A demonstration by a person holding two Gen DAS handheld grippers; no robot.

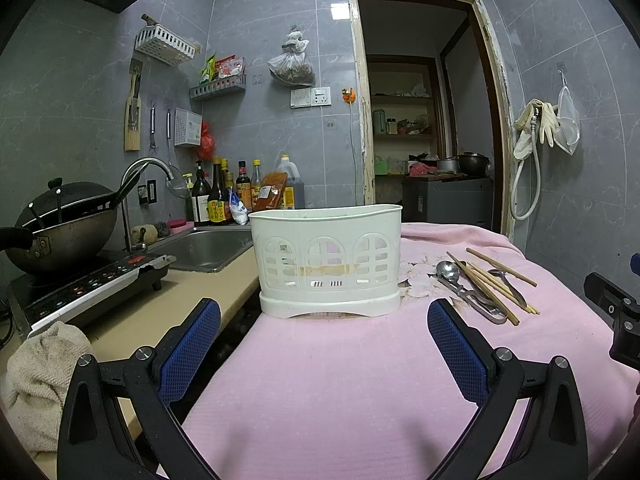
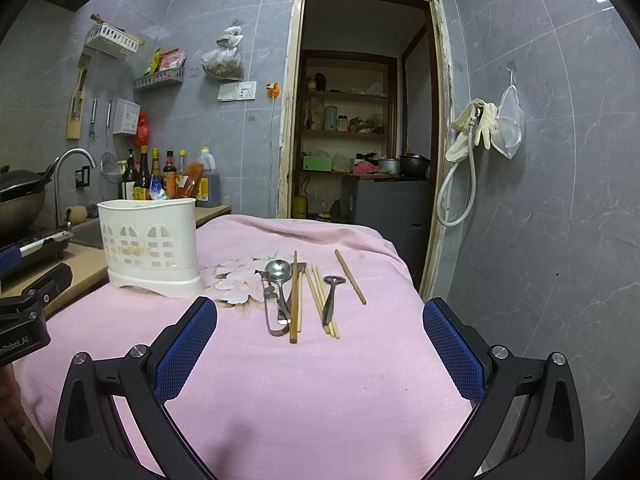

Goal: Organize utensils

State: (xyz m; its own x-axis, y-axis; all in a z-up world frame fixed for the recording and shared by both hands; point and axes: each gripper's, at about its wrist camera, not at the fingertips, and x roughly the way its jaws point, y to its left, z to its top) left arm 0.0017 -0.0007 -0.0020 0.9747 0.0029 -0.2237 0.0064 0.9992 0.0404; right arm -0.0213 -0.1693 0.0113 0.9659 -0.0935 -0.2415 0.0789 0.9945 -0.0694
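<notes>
A white slotted utensil holder stands on the pink cloth, straight ahead of my open, empty left gripper; it also shows in the right wrist view. Loose utensils lie to its right: a metal spoon, a peeler, a smaller spoon and several wooden chopsticks. My right gripper is open and empty, just short of the utensils.
A counter at the left holds a sink, an induction hob with a wok, sauce bottles and a towel. A gap separates counter and cloth-covered table. A doorway is behind.
</notes>
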